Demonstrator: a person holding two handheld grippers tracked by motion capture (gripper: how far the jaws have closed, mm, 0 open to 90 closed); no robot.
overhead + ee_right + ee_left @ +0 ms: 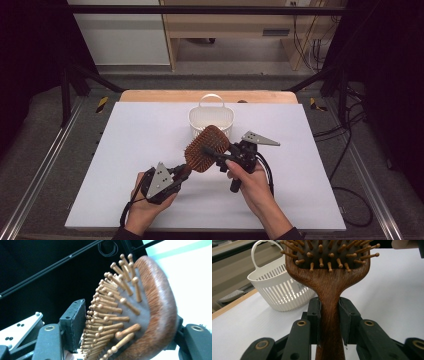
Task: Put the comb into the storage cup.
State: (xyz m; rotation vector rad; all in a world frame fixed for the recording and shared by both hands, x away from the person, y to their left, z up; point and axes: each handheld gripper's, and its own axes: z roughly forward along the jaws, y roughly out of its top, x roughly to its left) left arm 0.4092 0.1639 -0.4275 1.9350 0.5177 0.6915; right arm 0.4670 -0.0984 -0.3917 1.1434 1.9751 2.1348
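Note:
A wooden paddle hairbrush [206, 148] with wooden pins is held up over the white table. My left gripper [184, 172] is shut on its handle [329, 315], the two black pads pressing either side of the neck. My right gripper [216, 156] comes in from the right with the brush head [155, 305] between its jaws. One jaw lies against the wooden back, while the other pad [75, 322] stands just off the pin tips, so this gripper [127, 327] is open.
A white slotted basket [211, 120] with a hoop handle stands on the table just behind the brush, also near in the left gripper view [279, 290]. The white table sheet [140, 150] stretches to both sides. Black frame bars stand at the far corners.

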